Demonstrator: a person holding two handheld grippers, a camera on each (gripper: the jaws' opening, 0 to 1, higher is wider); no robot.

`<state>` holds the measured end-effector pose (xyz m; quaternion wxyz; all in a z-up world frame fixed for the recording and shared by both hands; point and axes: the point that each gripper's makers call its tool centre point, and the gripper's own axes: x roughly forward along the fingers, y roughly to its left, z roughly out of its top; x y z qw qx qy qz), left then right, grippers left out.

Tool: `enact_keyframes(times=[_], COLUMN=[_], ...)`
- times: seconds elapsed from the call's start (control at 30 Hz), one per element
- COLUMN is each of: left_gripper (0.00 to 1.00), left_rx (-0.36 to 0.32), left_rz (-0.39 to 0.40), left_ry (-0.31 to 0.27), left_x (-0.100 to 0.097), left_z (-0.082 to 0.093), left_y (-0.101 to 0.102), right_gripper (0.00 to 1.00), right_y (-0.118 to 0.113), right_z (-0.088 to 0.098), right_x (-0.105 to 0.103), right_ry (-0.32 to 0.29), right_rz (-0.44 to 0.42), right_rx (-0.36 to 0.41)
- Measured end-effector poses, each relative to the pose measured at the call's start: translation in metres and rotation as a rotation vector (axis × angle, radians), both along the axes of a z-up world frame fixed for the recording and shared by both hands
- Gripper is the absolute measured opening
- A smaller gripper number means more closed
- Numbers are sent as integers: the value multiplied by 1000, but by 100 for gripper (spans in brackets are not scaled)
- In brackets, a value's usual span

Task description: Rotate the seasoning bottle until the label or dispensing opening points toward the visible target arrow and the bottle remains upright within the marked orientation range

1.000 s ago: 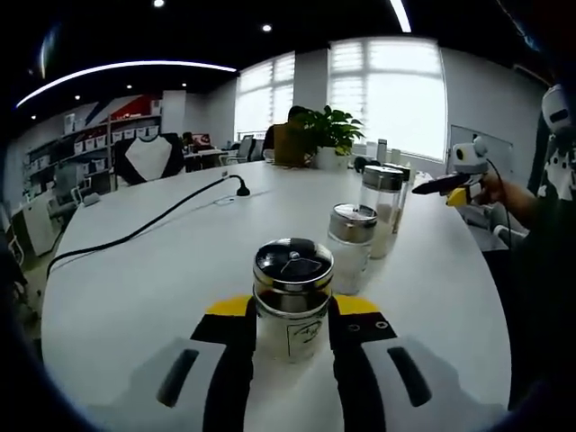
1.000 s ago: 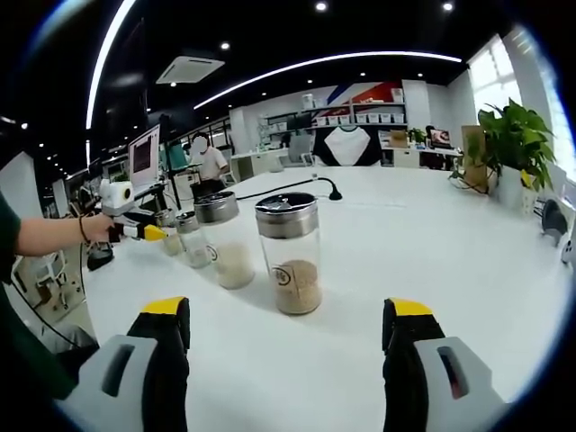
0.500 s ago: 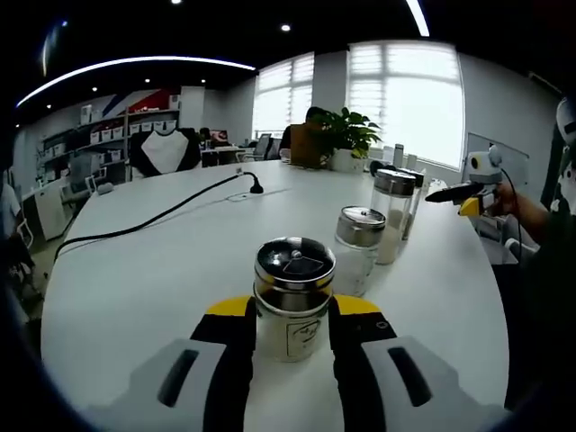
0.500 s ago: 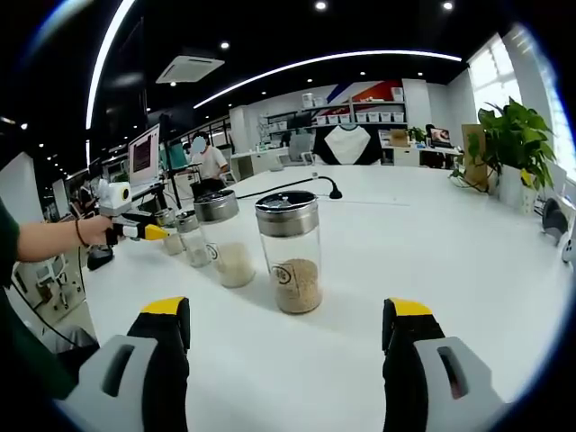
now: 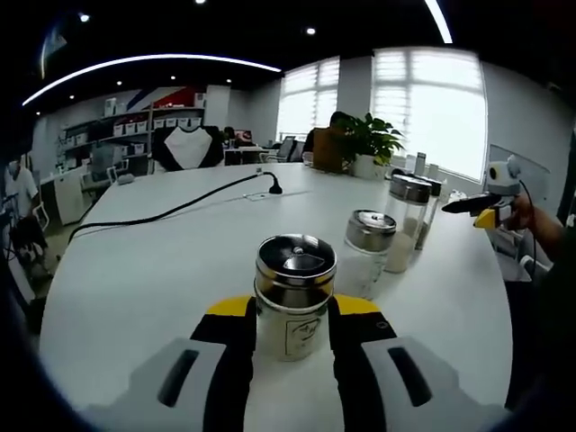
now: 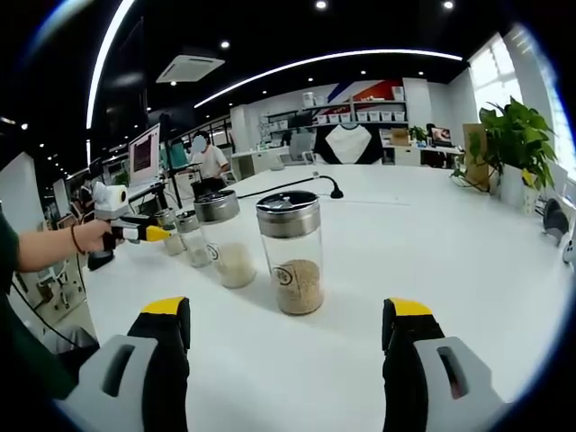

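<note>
Both grippers, left gripper (image 5: 292, 310) and right gripper (image 6: 288, 328), have black jaws with yellow tips on grey bases, each base slotted. The person wears a dark green sleeve (image 6: 20, 337) and a wristband (image 6: 75, 238).

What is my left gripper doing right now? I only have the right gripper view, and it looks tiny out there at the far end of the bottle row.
Observer: In the left gripper view, the left gripper is shut on the short seasoning bottle, with one jaw pressed against each side.
Operator: Is that bottle upright?
Observer: Yes, it stands upright on the white table, with its printed label facing back toward the camera.
Operator: And the top?
Observer: A dark metal lid sits on it, closed as far as I can tell.
</note>
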<state>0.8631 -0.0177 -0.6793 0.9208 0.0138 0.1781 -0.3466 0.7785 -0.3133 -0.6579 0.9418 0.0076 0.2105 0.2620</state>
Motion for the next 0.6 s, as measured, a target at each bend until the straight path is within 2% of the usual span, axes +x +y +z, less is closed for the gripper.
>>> enact_keyframes(times=[0.4,0.6], left_gripper=[33,33], left_rx=[36,29], left_rz=[99,139], left_ry=[-16,-23], left_x=[-2,-1], left_z=[-1,-1], left_y=[0,1], right_gripper=[90,90], right_y=[1,0], right_z=[1,0], right_x=[2,3], right_ry=[0,4], right_rz=[4,-3], right_rx=[1,3])
